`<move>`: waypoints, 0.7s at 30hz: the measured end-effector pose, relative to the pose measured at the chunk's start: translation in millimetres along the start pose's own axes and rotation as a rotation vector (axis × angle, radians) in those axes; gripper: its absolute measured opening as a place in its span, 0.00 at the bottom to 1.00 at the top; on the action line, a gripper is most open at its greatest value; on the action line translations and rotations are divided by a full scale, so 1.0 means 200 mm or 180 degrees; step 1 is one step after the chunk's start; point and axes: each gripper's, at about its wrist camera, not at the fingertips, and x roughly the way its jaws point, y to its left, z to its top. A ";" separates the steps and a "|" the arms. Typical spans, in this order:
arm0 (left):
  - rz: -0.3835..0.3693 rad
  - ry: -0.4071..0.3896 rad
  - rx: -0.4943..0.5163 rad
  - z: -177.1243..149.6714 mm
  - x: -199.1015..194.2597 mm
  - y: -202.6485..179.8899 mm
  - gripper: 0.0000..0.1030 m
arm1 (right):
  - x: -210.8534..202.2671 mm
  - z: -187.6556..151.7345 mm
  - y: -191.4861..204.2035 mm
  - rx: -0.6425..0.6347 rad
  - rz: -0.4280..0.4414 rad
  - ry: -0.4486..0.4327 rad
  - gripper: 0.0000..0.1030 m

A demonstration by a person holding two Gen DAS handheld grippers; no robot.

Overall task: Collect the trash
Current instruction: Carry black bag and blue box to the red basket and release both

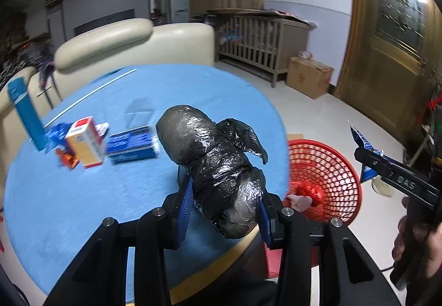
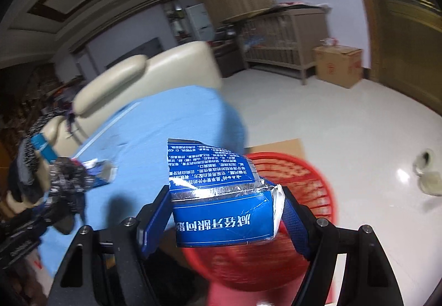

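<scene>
Our left gripper (image 1: 225, 206) pinches crinkly black plastic bundle (image 1: 218, 165); right gripper (image 2: 226, 212) pinches torn glossy blue carton (image 2: 221, 206) over red mesh basket (image 2: 309, 184), beside blue cloth table (image 1: 83, 195) edge.

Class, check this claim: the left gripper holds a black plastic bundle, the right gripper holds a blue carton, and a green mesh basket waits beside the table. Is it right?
One detail is wrong: the mesh basket is red, not green, as the left wrist view shows. The left gripper does hold the black plastic bundle, and the right gripper the blue carton, beside the table.

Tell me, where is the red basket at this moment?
The red basket stands on the floor just off the right edge of the blue table. In the right wrist view it sits below the blue carton held in the right gripper.
</scene>
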 end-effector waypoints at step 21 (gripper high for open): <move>-0.0496 0.0273 0.0530 0.15 0.25 -0.49 0.42 | 0.27 -0.05 -0.34 0.0103 -0.0272 0.0623 0.80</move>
